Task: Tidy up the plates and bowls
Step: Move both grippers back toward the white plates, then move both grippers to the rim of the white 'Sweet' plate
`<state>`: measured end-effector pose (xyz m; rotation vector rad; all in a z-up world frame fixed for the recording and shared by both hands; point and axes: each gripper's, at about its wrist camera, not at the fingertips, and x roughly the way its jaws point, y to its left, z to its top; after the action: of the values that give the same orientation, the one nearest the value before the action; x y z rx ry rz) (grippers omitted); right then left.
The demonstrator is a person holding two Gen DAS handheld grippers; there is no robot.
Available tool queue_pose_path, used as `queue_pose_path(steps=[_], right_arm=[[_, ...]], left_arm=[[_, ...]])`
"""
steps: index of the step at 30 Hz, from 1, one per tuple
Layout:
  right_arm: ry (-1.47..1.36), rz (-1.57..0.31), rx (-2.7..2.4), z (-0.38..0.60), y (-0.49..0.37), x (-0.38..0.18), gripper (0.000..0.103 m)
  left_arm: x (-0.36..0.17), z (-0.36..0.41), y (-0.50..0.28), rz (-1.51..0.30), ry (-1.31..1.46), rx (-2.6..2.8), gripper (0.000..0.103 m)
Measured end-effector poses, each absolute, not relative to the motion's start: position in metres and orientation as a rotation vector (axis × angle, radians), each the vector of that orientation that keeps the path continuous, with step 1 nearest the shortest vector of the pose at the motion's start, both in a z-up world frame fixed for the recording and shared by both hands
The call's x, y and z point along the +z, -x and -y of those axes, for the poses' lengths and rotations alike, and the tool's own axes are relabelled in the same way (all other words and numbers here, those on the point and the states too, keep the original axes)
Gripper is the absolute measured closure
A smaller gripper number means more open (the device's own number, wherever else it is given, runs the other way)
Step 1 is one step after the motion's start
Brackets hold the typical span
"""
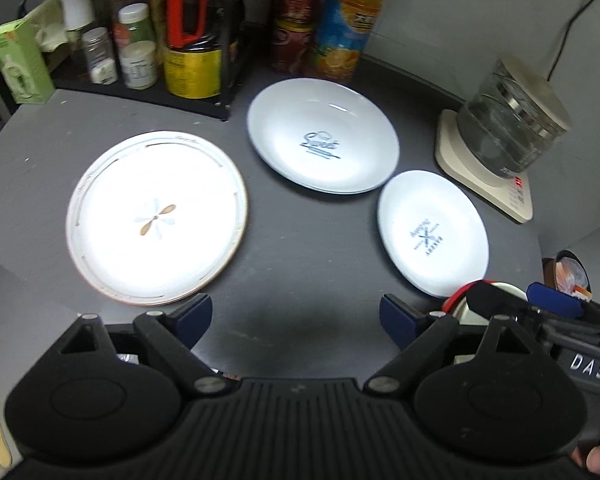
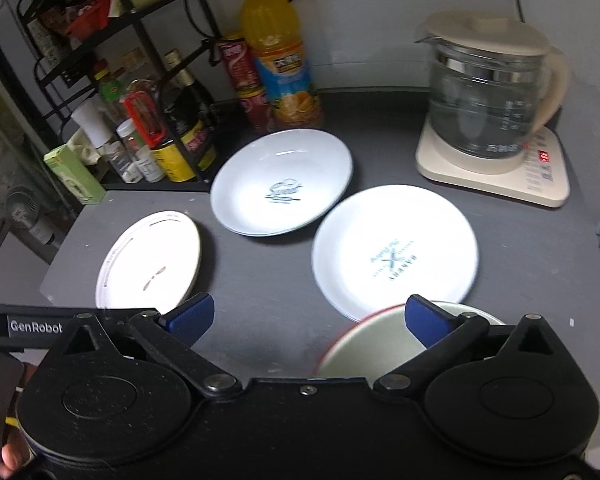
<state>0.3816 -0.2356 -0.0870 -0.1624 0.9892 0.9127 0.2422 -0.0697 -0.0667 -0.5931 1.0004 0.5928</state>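
Three white dishes lie on the dark grey table (image 1: 292, 248). A flat plate with a leaf motif (image 1: 156, 220) (image 2: 150, 264) is at the left. A deep plate marked "Sweet" (image 1: 323, 136) (image 2: 282, 182) is at the back middle. A smaller plate with crossed cutlery print (image 1: 432, 232) (image 2: 396, 252) is at the right. A red-rimmed cream bowl (image 2: 376, 344) (image 1: 476, 304) sits at the near right. My left gripper (image 1: 296, 312) is open and empty above the table's front. My right gripper (image 2: 308, 316) is open; its right finger hangs over the bowl.
A black wire rack (image 2: 112, 80) with bottles and jars stands at the back left. An orange juice bottle (image 2: 280, 52) and red cans (image 2: 244, 80) stand behind the deep plate. A glass kettle (image 2: 488, 96) on a cream base is at the back right.
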Motion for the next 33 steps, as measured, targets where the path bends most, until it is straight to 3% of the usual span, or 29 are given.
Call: queue_pose_path(steps=[33], right_arm=[[0.289,-0.936,0.967,0.136,-0.415,-0.086,0.002]], left_arm=[[-0.086,-0.012,-0.280,-0.944,0.656,0.672,0.015]])
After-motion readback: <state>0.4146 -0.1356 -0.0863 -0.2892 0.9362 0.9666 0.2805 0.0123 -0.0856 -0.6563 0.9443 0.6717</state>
